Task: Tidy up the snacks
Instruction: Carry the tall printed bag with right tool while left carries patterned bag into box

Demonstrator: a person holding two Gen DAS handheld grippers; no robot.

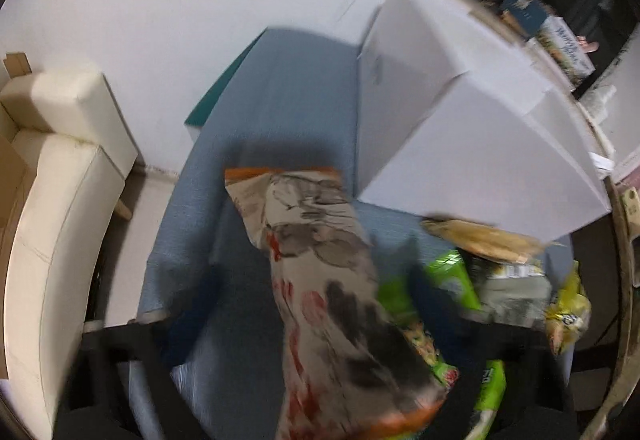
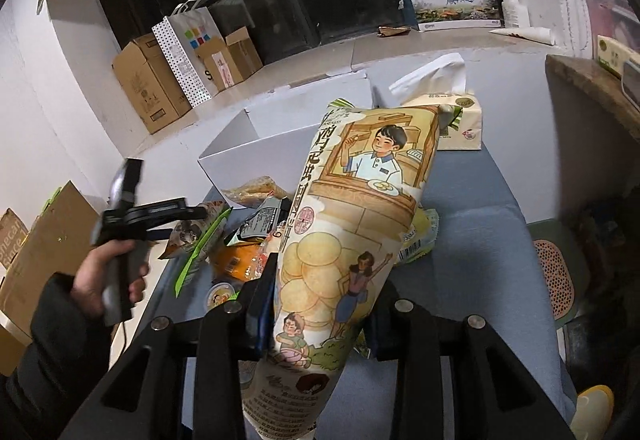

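Note:
My right gripper (image 2: 320, 304) is shut on a tall cream snack bag with cartoon people and round biscuits (image 2: 352, 224), held upright above the blue table (image 2: 480, 232). My left gripper (image 2: 192, 218) shows in the right wrist view, held by a hand, shut on a grey-and-red patterned snack bag (image 1: 328, 280) with orange ends; in its own view the image is blurred. A pile of snack packets (image 2: 248, 228) lies on the table: green bags (image 1: 452, 280), a yellow bag (image 1: 568, 312), a bread packet (image 1: 484, 238).
An open white box (image 2: 256, 144) stands at the table's far side, seen large in the left wrist view (image 1: 460, 144). A tissue pack (image 2: 452, 120) sits behind. A cream sofa (image 1: 52, 208) is left; cardboard boxes (image 2: 148, 84) stand by the wall.

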